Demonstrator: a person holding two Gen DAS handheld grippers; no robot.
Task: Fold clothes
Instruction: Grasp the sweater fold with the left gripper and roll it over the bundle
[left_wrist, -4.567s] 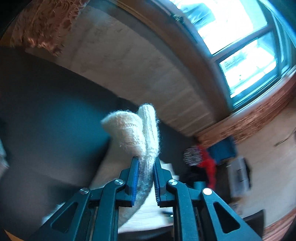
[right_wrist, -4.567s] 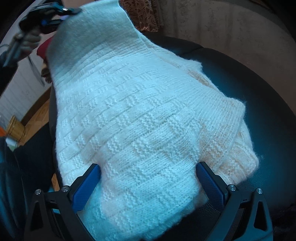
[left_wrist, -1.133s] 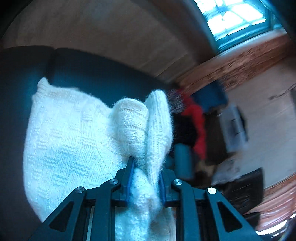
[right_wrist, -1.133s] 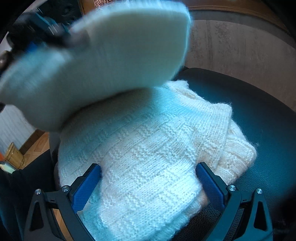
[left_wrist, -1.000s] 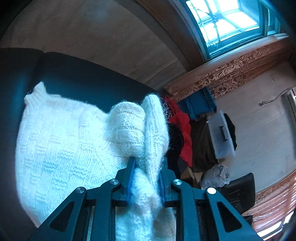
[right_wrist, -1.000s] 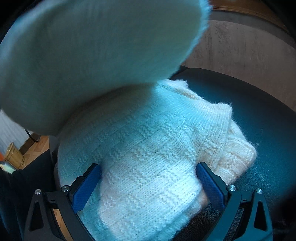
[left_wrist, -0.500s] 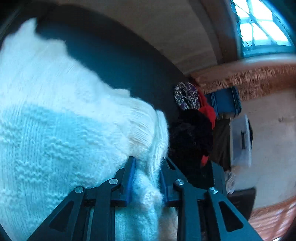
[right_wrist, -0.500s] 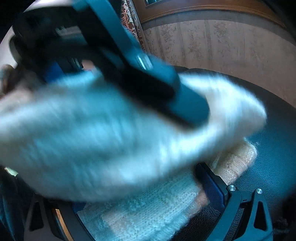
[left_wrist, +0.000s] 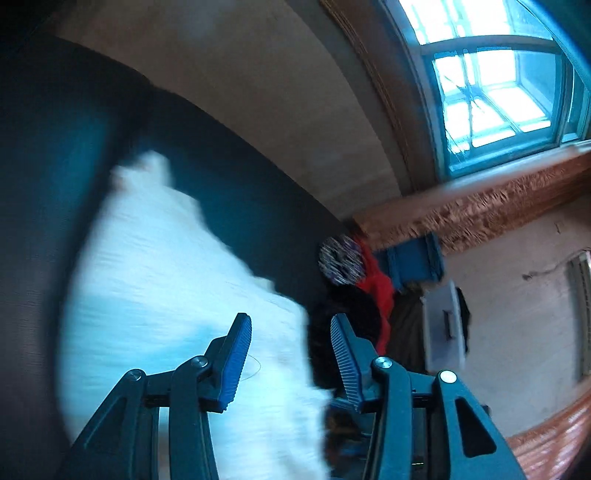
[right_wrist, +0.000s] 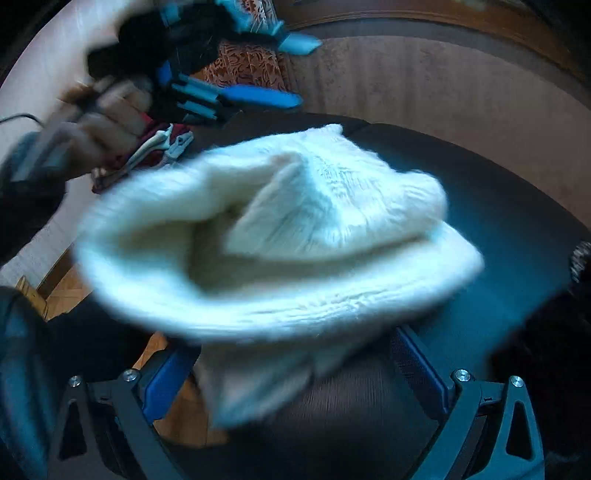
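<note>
- While it lies doubled over on the black leather seat (right_wrist: 517, 229), the white knit sweater (right_wrist: 280, 236) shows motion blur in both views.
- Right gripper (right_wrist: 295, 373) sits at the sweater's near edge, jaws wide apart with the knit between them.
- Left gripper (left_wrist: 291, 354) is above the sweater, jaws apart and holding nothing.
- Red garment (left_wrist: 380, 291) lies beyond the seat.

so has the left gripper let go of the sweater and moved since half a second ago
Yes. The left gripper now stands open and clear above the white sweater; against the black seat, it has pulled up and back from the fabric it was pinching.
</note>
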